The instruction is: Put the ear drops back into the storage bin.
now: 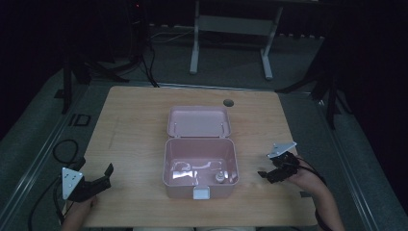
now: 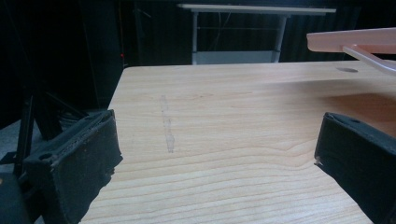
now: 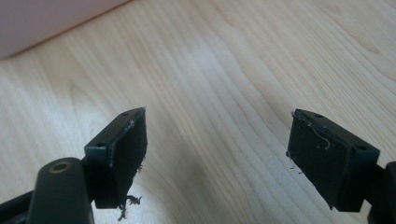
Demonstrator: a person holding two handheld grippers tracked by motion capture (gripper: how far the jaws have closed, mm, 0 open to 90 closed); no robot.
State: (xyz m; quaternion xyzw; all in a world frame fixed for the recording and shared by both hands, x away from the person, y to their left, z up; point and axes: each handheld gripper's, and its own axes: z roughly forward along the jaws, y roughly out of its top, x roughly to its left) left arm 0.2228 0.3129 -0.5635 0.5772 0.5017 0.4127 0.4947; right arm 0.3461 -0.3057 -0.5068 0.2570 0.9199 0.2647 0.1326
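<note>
High view: pink plastic box (image 1: pixel 199 163) open on wooden desk (image 1: pixel 134 125); right hand-held gripper (image 1: pixel 266 174), jaws wide and empty, should be lowered slowly toward the box, left hand-held gripper (image 1: pixel 107 174) likewise wide.

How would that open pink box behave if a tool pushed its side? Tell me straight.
The pink box looks like thin plastic holding just a small item, so it is probably light and would likely slide on the smooth wooden table. Its raised lid might swing or make it rock backward.
</note>
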